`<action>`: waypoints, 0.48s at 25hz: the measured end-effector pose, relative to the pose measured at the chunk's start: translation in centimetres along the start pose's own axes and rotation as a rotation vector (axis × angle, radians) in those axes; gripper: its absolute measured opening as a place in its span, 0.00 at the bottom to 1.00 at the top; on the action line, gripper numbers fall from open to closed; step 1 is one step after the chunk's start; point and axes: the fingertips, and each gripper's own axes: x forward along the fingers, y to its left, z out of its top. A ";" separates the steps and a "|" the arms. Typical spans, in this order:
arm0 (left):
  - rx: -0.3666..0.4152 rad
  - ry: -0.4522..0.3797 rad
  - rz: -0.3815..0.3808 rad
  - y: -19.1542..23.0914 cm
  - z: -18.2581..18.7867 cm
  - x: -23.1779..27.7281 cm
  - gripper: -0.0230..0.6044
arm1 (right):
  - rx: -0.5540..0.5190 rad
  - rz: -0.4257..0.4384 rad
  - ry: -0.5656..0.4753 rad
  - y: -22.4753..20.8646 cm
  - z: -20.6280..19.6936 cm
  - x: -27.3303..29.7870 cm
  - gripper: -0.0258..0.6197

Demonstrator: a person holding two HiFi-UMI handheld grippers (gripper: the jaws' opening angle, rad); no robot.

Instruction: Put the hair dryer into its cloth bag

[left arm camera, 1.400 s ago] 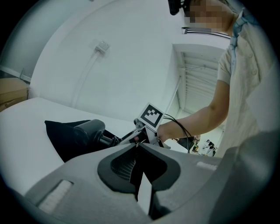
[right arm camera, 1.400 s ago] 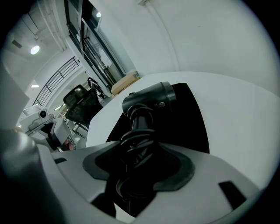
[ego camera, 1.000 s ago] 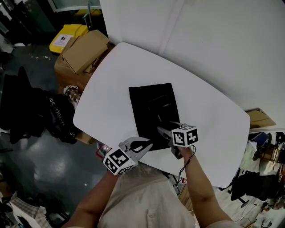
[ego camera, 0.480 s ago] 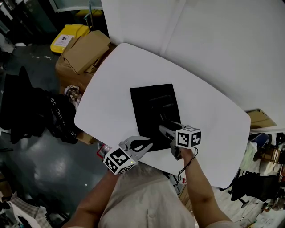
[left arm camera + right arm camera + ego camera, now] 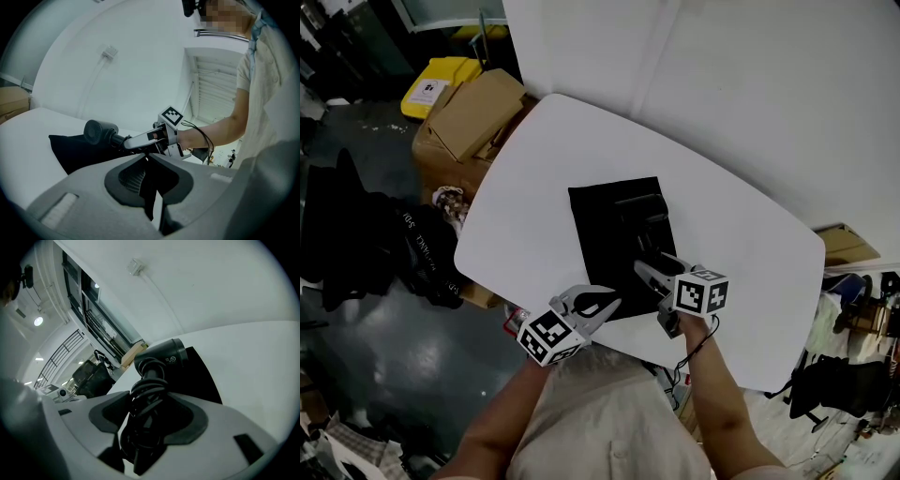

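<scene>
Closest in, two bare forearms reach out from a pale shirt, each hand behind a cube with square markers. The left gripper (image 5: 602,306) (image 5: 147,159) lies low and nearly level at the near edge of the worktop (image 5: 741,234) (image 5: 23,136) (image 5: 253,362), its jaws clenched on a fold of limp black fabric, the near hem of the cloth bag (image 5: 600,234) (image 5: 75,150) (image 5: 197,376). Just to its right, the right gripper (image 5: 649,270) (image 5: 140,139) (image 5: 150,399) tilts downward over the bag, with its jaws set wide and grasping the handle of the hair dryer (image 5: 642,211) (image 5: 96,131) (image 5: 161,357). That handle is thick with a glossy black cord (image 5: 147,390) coiled round it. The dryer is matt black plastic with a short round barrel, and its head points away from the person, above the bag's middle; whether it touches the cloth cannot be told. The bag is a flat, dull black rectangle spread on the smooth white worktop, which has rounded corners. Beyond the far edge rises a plain white wall (image 5: 750,84), and to the left stands a brown cardboard box (image 5: 473,108) with a yellow bin (image 5: 441,77) behind it on the dark floor
</scene>
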 end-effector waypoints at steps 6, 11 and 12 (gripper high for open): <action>0.011 0.007 -0.016 -0.4 0.1 0.5 0.06 | 0.019 -0.006 -0.042 0.0 0.5 -1.6 0.43; 0.019 0.020 -0.033 -0.8 0.1 0.9 0.06 | 0.032 -0.022 -0.074 -0.6 0.8 -3.5 0.43; 0.021 0.023 -0.037 -0.9 0.1 1.0 0.06 | 0.036 -0.026 -0.081 -0.8 0.8 -4.0 0.43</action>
